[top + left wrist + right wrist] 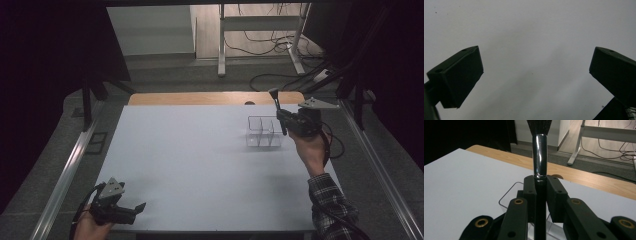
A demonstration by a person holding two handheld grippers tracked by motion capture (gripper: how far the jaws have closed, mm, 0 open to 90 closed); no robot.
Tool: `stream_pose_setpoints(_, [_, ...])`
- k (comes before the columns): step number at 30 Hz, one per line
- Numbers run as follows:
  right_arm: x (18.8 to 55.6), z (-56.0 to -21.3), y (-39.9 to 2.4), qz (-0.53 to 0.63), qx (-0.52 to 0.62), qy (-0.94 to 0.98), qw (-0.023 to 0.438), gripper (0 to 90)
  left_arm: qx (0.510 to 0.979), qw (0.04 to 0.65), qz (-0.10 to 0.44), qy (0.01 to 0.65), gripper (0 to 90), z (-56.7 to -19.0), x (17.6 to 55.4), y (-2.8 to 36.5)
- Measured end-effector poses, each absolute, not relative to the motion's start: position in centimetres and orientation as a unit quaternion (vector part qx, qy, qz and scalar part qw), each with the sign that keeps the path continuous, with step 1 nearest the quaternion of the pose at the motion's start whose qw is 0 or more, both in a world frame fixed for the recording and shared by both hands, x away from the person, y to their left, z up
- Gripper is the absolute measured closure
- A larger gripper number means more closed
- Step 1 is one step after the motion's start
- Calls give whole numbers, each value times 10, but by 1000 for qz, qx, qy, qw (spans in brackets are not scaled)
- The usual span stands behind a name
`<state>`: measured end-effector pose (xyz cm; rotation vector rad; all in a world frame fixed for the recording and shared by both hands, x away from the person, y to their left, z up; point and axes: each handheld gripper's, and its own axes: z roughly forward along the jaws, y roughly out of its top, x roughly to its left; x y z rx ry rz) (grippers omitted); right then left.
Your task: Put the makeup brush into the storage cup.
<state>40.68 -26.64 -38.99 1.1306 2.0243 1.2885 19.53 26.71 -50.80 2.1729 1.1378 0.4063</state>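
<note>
right gripper (283,121) sits at the far right of the table (190,160), held by the person's right hand (311,145), plaid sleeve (332,202) coming in from the bottom right. its jaws are pressed onto a makeup brush (277,110), pinching the black handle just below the shiny metal ferrule. in the right gripper view the brush (540,165) stands upright between the jaws of the gripper (541,187), dark bristles up at the frame's top edge, handle running down between the jaw pads and out the bottom.

brush is over the right end of a clear plastic organizer (264,131), a small box with dividers standing on the white table surface near the far right. in the high view the lower end of the handle overlaps the organizer's right side; can't tell whether it touches the box or which compartment it lines up with. in the right gripper view the organizer's clear rim (510,195) shows just behind and under the jaws.

left gripper (137,207) is at the near left corner of the table, held in the left hand (90,227), well apart from the organizer. its jaws are spread wide with nothing between them; the left gripper view shows the gripper (536,70) over bare white tabletop (531,32).

a strip of wood-coloured table edge (215,98) runs along the far side. beyond it, grey floor, the legs of a white desk frame (260,35) and loose cables (280,75).
</note>
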Motion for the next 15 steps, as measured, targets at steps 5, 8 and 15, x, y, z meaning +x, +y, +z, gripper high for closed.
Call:
stream_pose_setpoints(5, [412,-389,-269,478,418,733,245,784,826,323,155,435,0,-508,195,267])
stream_pose_setpoints(8, [416,-389,-269,481,420,729,247,783,826,323,155,435,0,-508,195,267])
stream_pose_setpoints(15, [422,-388,-269,479,418,728,256,783,826,323,155,436,0,-508,195,268])
